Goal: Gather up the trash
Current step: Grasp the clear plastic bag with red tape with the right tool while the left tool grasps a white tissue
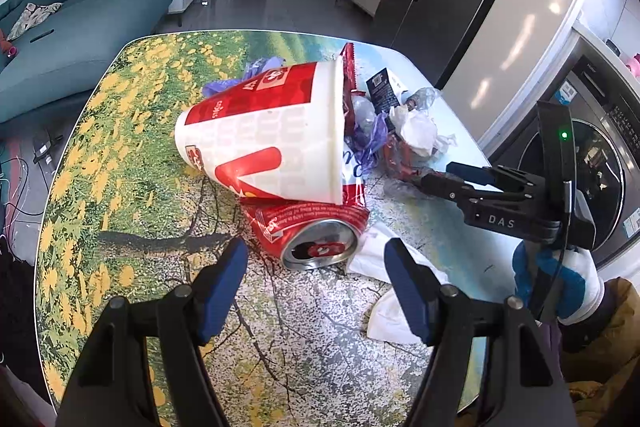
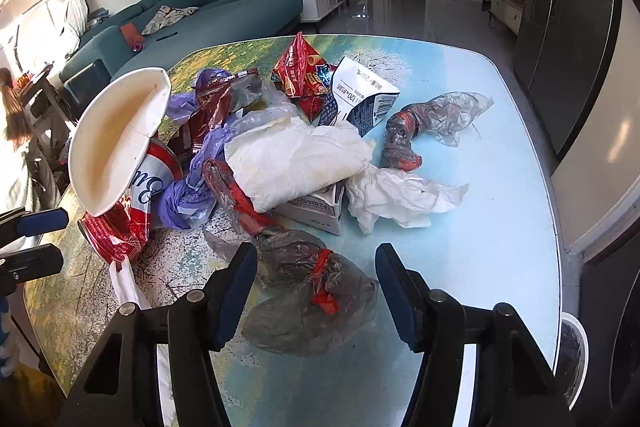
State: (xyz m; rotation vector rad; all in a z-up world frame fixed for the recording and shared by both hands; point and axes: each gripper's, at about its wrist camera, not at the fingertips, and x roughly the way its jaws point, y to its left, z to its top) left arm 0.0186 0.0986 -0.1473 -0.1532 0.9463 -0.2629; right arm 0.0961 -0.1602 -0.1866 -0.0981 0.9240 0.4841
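Observation:
A heap of trash lies on the printed table (image 1: 120, 187). A big red-and-white paper cup (image 1: 264, 135) lies on its side over a crushed red can (image 1: 316, 247). My left gripper (image 1: 316, 263) is open, its fingertips on either side of the can's mouth and just short of it. In the right wrist view, a clear plastic bag with a red tie (image 2: 316, 291) lies between the fingers of my open right gripper (image 2: 316, 267); the pads do not press on it. Behind it sit a white wrapper (image 2: 296, 159), a purple bag (image 2: 188, 199), a small carton (image 2: 320, 211) and a red snack packet (image 2: 300, 71).
White tissue (image 1: 384, 259) lies right of the can. Another twisted clear bag (image 2: 432, 123) and crumpled tissue (image 2: 400, 199) lie on the table's blue side. A washing machine (image 1: 592, 155) and fridge stand to the right, a teal sofa (image 1: 80, 39) behind. A gloved hand (image 1: 560, 283) holds the right gripper.

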